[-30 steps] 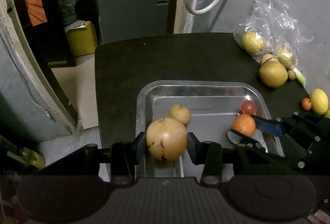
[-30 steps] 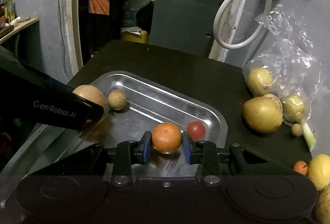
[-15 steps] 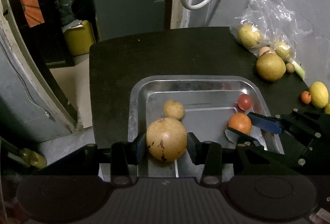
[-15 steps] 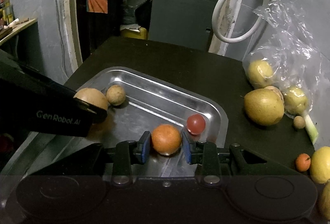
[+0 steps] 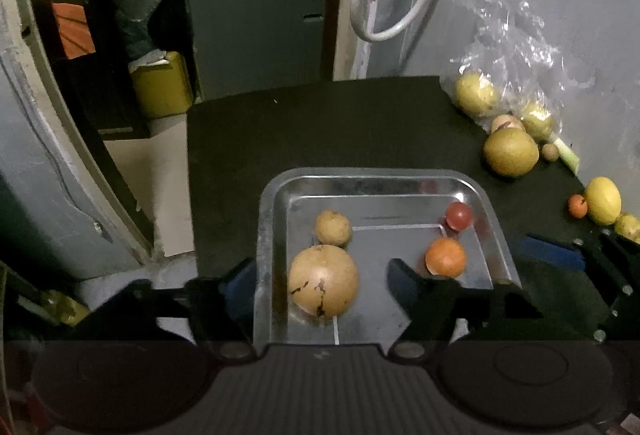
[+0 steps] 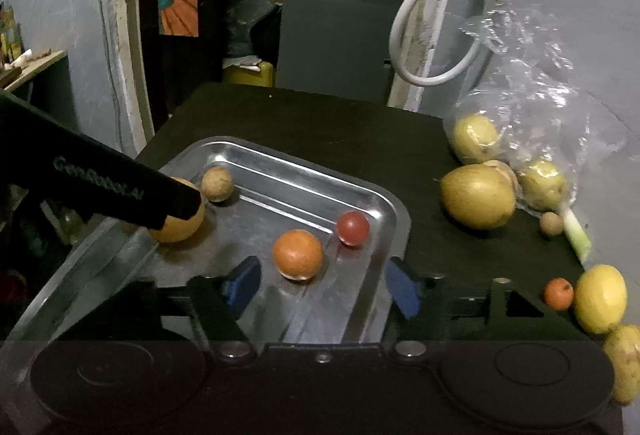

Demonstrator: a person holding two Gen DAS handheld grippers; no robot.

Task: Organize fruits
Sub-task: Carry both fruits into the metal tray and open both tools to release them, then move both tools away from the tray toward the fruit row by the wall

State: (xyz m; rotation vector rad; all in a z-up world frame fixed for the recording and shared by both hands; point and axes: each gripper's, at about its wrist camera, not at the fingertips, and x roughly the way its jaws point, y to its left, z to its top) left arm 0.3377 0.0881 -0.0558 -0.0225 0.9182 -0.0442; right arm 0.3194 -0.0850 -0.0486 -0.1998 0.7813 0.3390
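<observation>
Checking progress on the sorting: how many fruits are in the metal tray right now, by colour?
Tan: 2, a large one and a small one
Orange: 1
Red: 1
Total: 4 in the tray

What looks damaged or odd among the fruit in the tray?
The big tan fruit at the tray's near left has dark crack-like marks low on its skin. The other three fruits in the tray look clean.
</observation>
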